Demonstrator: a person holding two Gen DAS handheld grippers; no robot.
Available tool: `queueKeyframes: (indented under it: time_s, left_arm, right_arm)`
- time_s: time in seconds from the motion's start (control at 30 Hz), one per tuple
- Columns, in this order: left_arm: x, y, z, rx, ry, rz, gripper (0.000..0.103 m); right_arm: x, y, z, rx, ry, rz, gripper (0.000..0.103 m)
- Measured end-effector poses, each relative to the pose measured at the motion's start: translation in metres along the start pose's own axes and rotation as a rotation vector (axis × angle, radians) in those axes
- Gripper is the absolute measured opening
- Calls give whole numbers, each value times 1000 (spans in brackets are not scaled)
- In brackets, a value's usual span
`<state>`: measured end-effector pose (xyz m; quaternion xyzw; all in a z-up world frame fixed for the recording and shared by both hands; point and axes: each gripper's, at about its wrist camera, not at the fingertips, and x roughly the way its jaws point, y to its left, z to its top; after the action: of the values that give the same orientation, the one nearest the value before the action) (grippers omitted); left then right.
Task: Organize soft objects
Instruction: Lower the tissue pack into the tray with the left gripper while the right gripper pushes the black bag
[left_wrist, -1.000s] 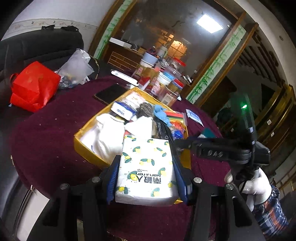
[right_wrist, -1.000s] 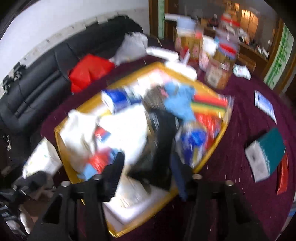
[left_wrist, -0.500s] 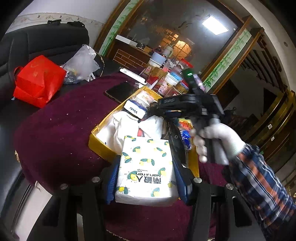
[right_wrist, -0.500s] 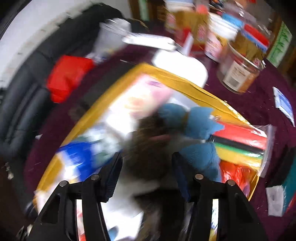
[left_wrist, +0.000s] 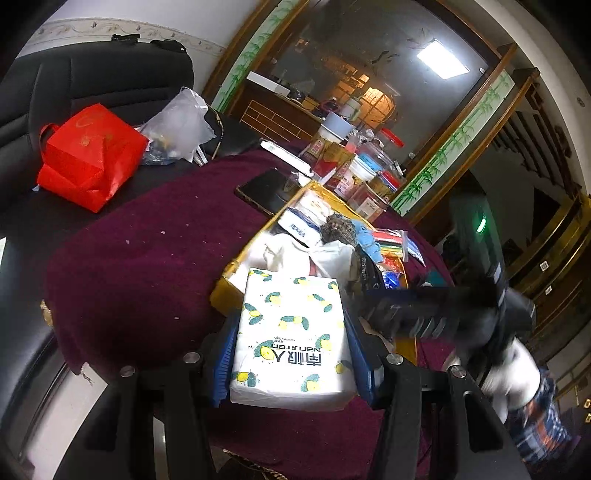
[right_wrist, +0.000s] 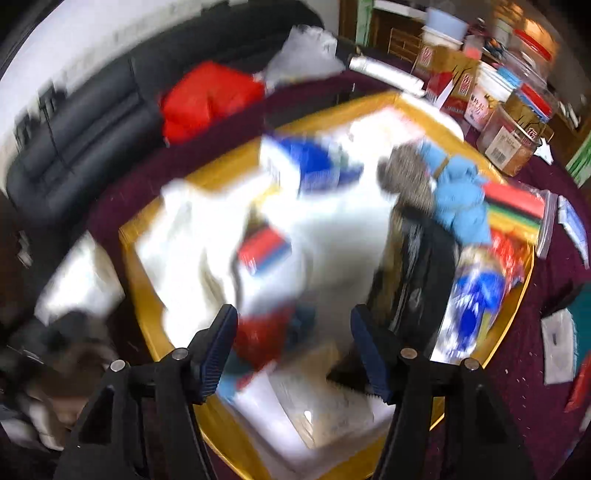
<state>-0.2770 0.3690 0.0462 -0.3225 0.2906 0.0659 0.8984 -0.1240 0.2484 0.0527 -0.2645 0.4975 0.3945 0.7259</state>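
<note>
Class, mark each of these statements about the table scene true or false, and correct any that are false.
1. The left gripper holds a lemon-print tissue pack. True.
2. The tablecloth is green. False: it is dark maroon.
3. The red bag sits inside the yellow box. False: it lies on the black sofa, away from the box.
4. The right gripper hangs over the yellow box with nothing clamped, its jaws opening. True.

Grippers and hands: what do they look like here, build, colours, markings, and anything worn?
Both tools are black, with two arms carrying silver screw heads and ending in fingers with blue ribbed pads. The left gripper and right gripper look alike. Seen from the left camera, the right tool shows a green light; the hand wears a white glove, with a plaid sleeve in blue, orange and white.
</note>
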Motion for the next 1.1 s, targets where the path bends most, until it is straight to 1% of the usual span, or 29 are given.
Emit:
queueKeyframes:
  time_s: [0.07,0.13,0.23,0.27,0.3,0.33,0.37,0.47,0.57,0.63,0.67,0.7,0.77,0.83,0.9,1.03,1.1]
  left_arm:
    - [3,-4,-1,8,9,-7,57]
    - [3,-12,-4,29,16,-13,57]
    - [2,-25,-3,69,16,-5,57]
    - [4,-29,-2,85,17,-1,57]
    - [8,-34,0,105,20,12,57]
    - [13,-41,2,131,23,34,57]
    - [18,-45,3,150,25,49,57]
    - [34,-57,5,189,49,66,57]
    - [46,-65,4,205,73,71,57]
    - [55,-68,4,216,89,82,57]
    - [59,-70,3,220,97,85,57]
    - [64,-72,2,226,105,90,57]
    - [72,-76,1,238,115,105,57]
    - [81,-79,1,249,131,115,58]
    - [89,-82,1,258,143,127,61]
    - [104,-91,3,268,159,137,62]
    - [112,-96,4,288,162,171,63]
  right_arm:
    - [-1,-1,-10,-2,-22,-21,67]
    - [-5,-1,-17,0,-26,-43,67]
    - [-14,0,-30,-35,-50,-66,67]
    - [-17,3,-35,-34,-65,-66,61]
    - [-20,-1,-37,-30,-86,-42,35]
    - [-26,1,-41,-27,-100,-7,23]
    - [-31,1,-43,-23,-117,21,13]
    - [-43,1,-48,-18,-164,30,11]
    - [-51,-18,-52,45,-187,21,11]
    - [-50,-38,-54,120,-190,42,22]
    - [-52,-50,-57,172,-196,57,37]
    - [-53,-57,-59,198,-205,61,42]
    - [-58,-65,-66,219,-224,62,42]
    - [-63,-69,-72,223,-239,65,45]
    - [-66,-71,-77,234,-249,64,56]
    - [-70,-75,-84,248,-267,72,56]
    - [-71,-77,-88,254,-270,72,56]
